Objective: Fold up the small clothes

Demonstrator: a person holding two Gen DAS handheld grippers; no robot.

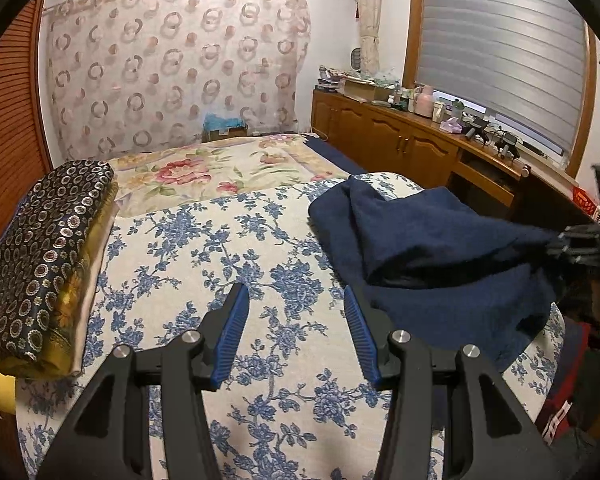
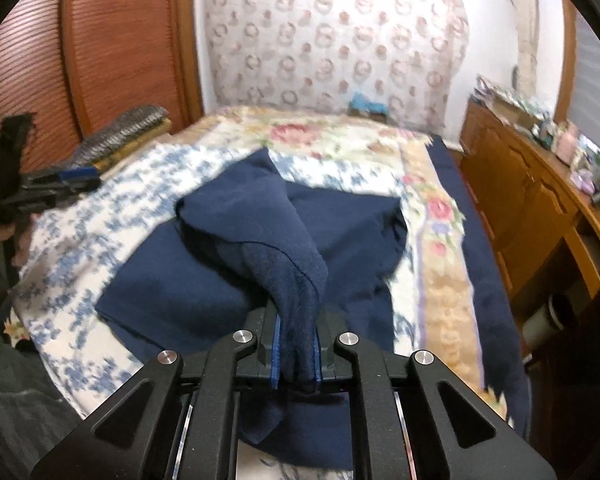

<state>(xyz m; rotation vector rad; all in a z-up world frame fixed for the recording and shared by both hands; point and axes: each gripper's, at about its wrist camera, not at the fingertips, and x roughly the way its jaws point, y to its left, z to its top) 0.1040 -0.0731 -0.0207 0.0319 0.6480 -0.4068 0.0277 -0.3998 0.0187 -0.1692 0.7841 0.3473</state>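
Left wrist cam: your left gripper (image 1: pixel 296 312) sits half-open w/ nothing in it, above the blue-floral cover (image 1: pixel 204 248). Navy cloth (image 1: pixel 432 240) lies just right of it.

Right wrist cam: your right gripper (image 2: pixel 296 344) is clamped on a lifted corner of the navy cloth (image 2: pixel 284 220), rest on the bed.

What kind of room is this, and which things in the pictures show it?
Most likely a bedroom in a home. A bed with flowered covers fills the middle, a long wooden cabinet with small household items runs under a window with a blind, and folded cloths are stacked at the bed's side.
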